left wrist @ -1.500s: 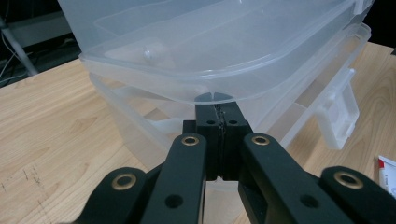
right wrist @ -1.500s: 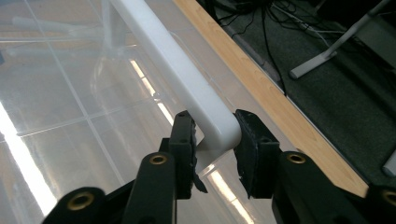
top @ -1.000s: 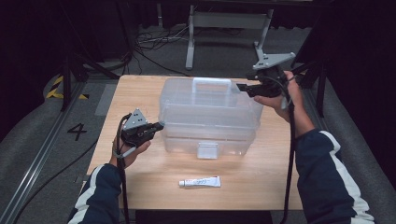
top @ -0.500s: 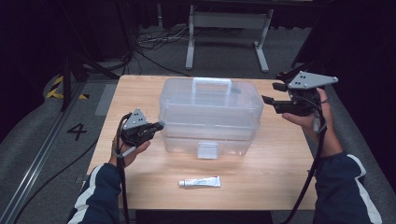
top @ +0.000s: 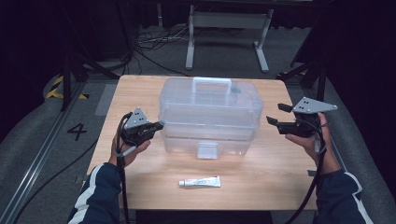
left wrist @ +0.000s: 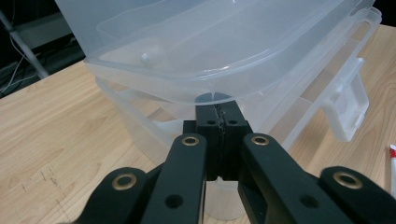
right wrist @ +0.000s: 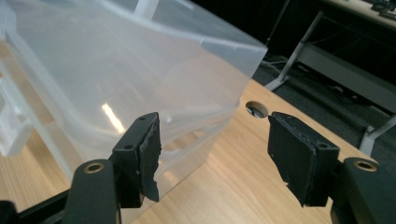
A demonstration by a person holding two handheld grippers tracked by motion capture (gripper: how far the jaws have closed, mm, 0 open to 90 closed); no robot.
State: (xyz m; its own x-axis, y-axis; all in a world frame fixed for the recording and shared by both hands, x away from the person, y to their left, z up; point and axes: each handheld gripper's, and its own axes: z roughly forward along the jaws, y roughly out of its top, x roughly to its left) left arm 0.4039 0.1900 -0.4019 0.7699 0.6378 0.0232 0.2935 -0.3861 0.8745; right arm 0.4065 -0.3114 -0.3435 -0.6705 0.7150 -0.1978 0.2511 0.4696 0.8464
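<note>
A clear plastic box (top: pixel 208 116) with a handle (top: pixel 211 84) on its lid and a front latch (top: pixel 207 150) stands mid-table. My left gripper (top: pixel 159 125) is shut, its tips against the box's left end. In the left gripper view the shut tips (left wrist: pixel 217 112) sit just under the lid's rim on the box (left wrist: pixel 224 51). My right gripper (top: pixel 274 113) hangs a little to the right of the box, open. Its jaws have just been opening, with nothing between the pads (right wrist: pixel 149 149). The right gripper (right wrist: pixel 212 144) faces the box's end (right wrist: pixel 116 79).
A small white tube (top: pixel 200 182) lies near the table's front edge, in front of the box; its end (left wrist: pixel 392 163) also appears in the left gripper view. The wooden table (top: pixel 140 88) has a round hole (right wrist: pixel 256 108). Metal stand legs (top: pixel 224 42) and cables are on the floor behind.
My right hand has come away from the box's top right, moving right and down to the box's right side, its jaws wider apart. The left hand has kept still.
</note>
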